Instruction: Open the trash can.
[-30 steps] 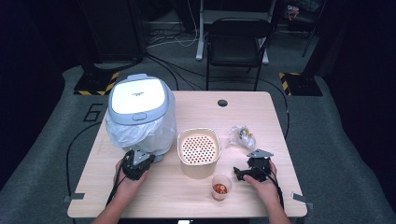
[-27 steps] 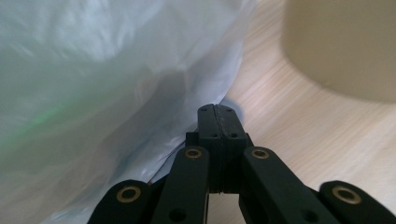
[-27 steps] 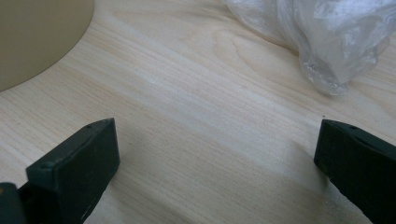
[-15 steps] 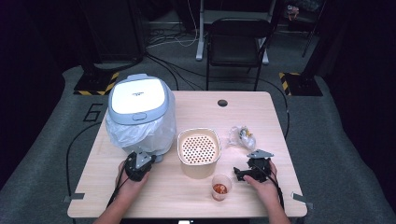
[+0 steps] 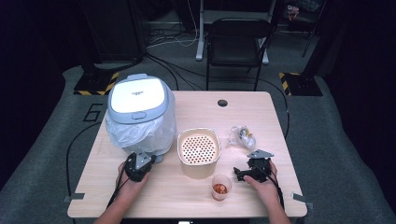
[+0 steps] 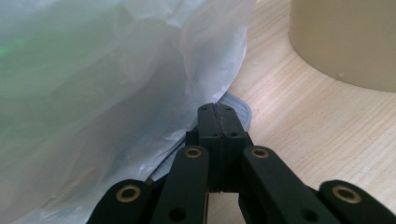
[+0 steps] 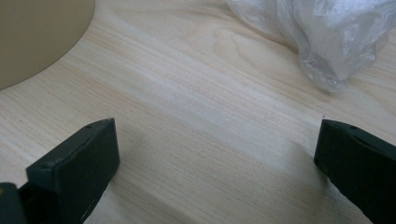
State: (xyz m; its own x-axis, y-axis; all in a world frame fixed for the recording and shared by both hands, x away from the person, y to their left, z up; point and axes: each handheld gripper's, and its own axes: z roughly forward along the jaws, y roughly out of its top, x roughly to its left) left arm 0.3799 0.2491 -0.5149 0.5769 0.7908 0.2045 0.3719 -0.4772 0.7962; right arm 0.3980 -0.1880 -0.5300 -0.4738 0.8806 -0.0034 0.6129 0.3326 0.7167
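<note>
High view: both grippers unmoved.

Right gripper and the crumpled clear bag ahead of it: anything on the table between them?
Nothing. In the right gripper view, bare wood runs from the open right gripper to the crumpled clear bag; the high view agrees.

At the upper left of the high view stands a grey-blue plastic bin (image 5: 140,105) with a white lid, lined with a milky translucent bag (image 5: 135,135). The pale wooden table (image 5: 187,196) shows fine straight grain. Mid-frame sits a beige round basket (image 5: 198,150), its top dotted with small holes. Lower right of it, a clear plastic cup (image 5: 220,186) holds something orange-red. Both grippers (image 5: 138,164) (image 5: 252,171) are black, with brass-coloured rivets on the left one.
</note>
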